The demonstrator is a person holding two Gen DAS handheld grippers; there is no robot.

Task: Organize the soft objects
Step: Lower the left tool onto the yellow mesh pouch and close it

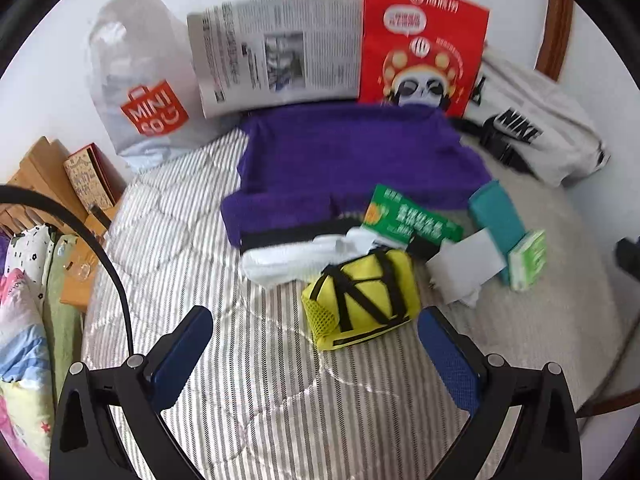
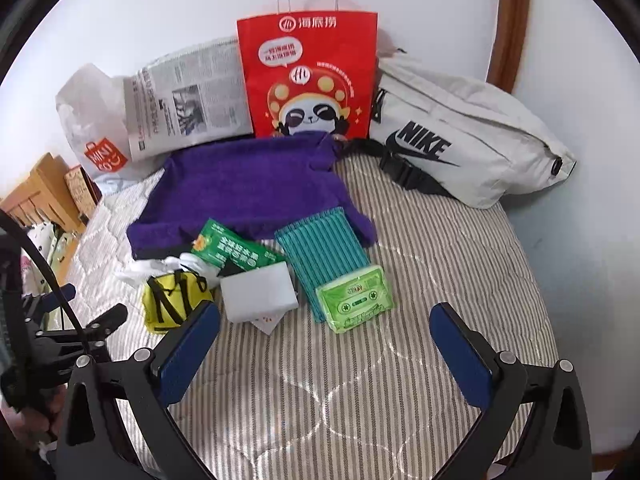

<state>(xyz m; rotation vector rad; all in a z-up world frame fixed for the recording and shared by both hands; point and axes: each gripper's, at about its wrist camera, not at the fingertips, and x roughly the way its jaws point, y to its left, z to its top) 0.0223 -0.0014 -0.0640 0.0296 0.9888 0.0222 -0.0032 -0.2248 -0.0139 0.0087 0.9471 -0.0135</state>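
A purple knit garment [image 1: 344, 164] [image 2: 248, 188] lies spread on the striped bed [image 1: 256, 380]. In front of it lie a yellow pouch with black straps [image 1: 364, 296] [image 2: 172, 296], a white cloth [image 1: 288, 260], a green packet [image 1: 408, 220] [image 2: 232, 250], a white pack [image 2: 258, 292], a teal striped cloth [image 2: 324, 256] [image 1: 496, 212] and a green tissue pack [image 2: 354, 298] [image 1: 528, 260]. My left gripper [image 1: 316, 336] is open just before the yellow pouch. My right gripper [image 2: 326, 332] is open, near the tissue pack. The left gripper also shows at the left of the right wrist view [image 2: 80, 312].
Against the back wall stand a Miniso plastic bag [image 1: 140, 92], a newspaper [image 1: 276, 52], a red paper bag [image 2: 312, 80] and a grey Nike waist bag [image 2: 460, 140]. Wooden furniture [image 1: 48, 176] and floral bedding [image 1: 24, 320] are at the left.
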